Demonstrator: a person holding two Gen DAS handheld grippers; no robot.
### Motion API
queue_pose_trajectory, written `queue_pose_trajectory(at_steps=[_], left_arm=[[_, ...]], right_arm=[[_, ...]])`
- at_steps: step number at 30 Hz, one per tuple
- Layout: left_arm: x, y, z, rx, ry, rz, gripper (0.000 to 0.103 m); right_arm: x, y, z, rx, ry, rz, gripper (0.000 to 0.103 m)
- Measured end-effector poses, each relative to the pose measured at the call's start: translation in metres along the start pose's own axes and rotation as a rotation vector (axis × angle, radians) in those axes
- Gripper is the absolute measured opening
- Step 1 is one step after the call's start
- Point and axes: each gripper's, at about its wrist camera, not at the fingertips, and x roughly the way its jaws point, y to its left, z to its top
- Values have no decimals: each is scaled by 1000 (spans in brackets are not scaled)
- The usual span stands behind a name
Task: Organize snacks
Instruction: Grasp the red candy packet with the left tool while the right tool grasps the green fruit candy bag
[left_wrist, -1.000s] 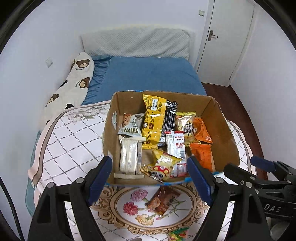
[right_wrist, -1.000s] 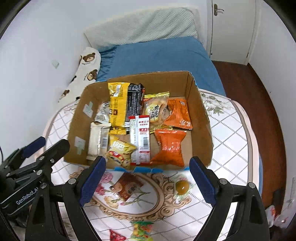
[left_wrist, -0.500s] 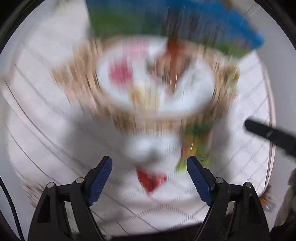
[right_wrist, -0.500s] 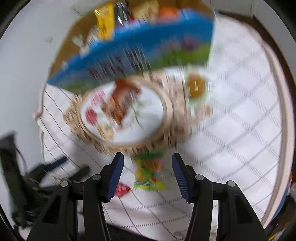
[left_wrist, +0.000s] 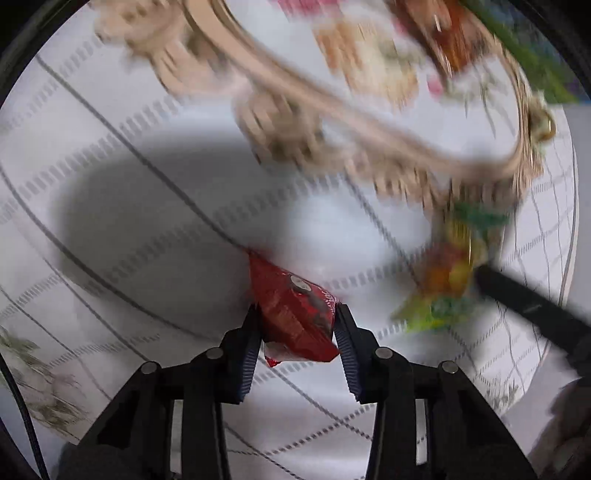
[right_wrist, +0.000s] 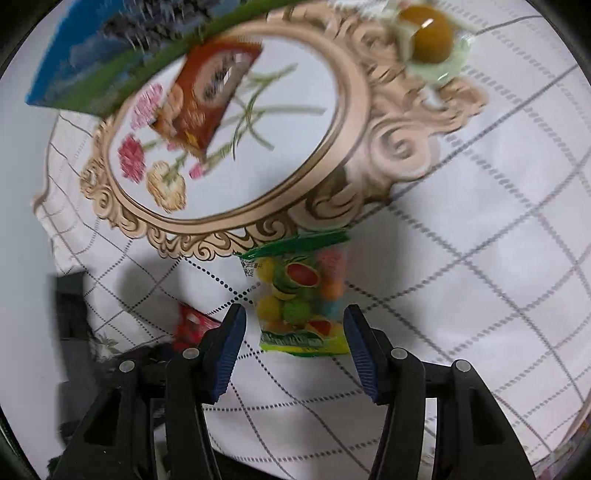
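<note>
My left gripper (left_wrist: 297, 321) points down at the table and is shut on a small red snack packet (left_wrist: 291, 310), whose tail sticks out beyond the pads. My right gripper (right_wrist: 293, 321) straddles a fruit candy packet (right_wrist: 303, 295) lying flat on the cloth. Its jaws are opening: the left pad stands a little off the packet, and the right pad is at its edge. The same candy packet (left_wrist: 450, 280) shows blurred in the left wrist view, with a black finger of the right gripper (left_wrist: 524, 302) beside it.
A brown snack packet (right_wrist: 210, 96) lies on the floral oval of the tablecloth (right_wrist: 461, 221). A jelly cup with an orange centre (right_wrist: 432, 35) sits at the far right. The box's blue and green side (right_wrist: 110, 55) stands behind them.
Both grippers dropped from above the box to the table and tilted downward. The left one closed on the red packet. The right one narrowed around the fruit candy packet.
</note>
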Motion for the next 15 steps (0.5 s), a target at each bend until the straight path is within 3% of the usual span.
queue_pose_trajectory(at_steps=[2,5,6,10,15], left_arm=[[-12,4,8,-9,-50,24,36],[-19,9,17,-10,-80,49,37],[-17,10,19,-7,-73,46,38],[-7,12,22,-10,-55,37,42],[3,1,20,25,-44,85,47]], right_arm=[[14,7,2,-20,8,-47,64],[22,13,1,-53,3,-93,61],[23,15,0,-69,-2,-106,57],[29,18,0,-78,9,-112,57],[42,23,4,-94,20,-136,58]])
